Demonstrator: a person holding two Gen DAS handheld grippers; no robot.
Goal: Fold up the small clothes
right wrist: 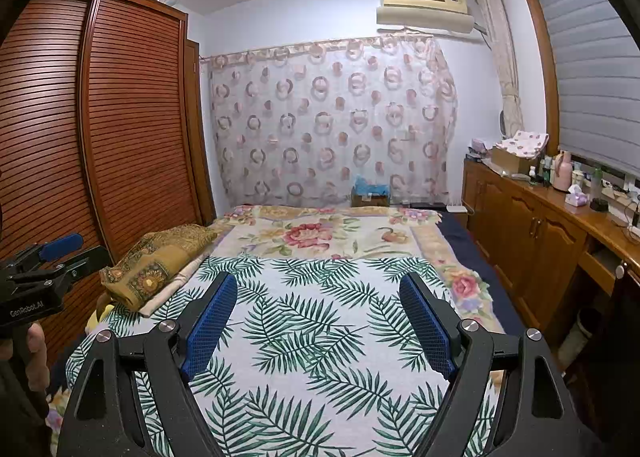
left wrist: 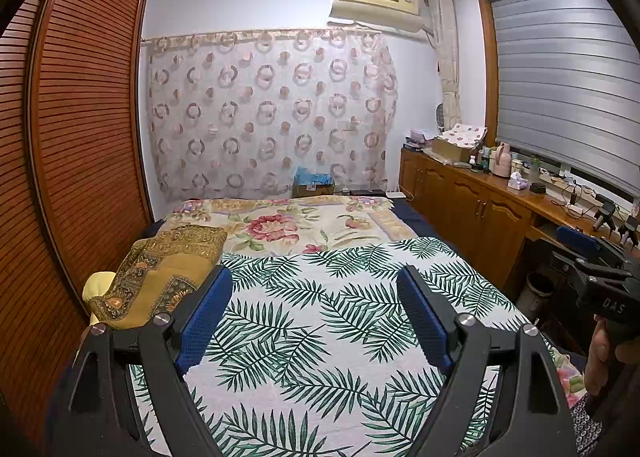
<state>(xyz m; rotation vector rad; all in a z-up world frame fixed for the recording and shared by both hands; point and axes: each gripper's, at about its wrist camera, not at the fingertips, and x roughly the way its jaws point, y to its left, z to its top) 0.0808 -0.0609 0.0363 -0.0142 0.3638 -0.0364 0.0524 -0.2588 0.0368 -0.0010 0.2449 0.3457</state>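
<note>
No small clothes show on the bed. The leaf sheet (left wrist: 320,317) lies flat over it, and a gold patterned cloth (left wrist: 168,277) sits bunched near the wardrobe (left wrist: 80,137); it may be the thing to fold, but I cannot tell. The left gripper (left wrist: 314,277) and the right gripper (right wrist: 318,285) both stand wide open and hold nothing. A grab could pinch the leaf sheet too and drag it. The near edge of the bed is cut off, hidden behind the grippers.
</note>
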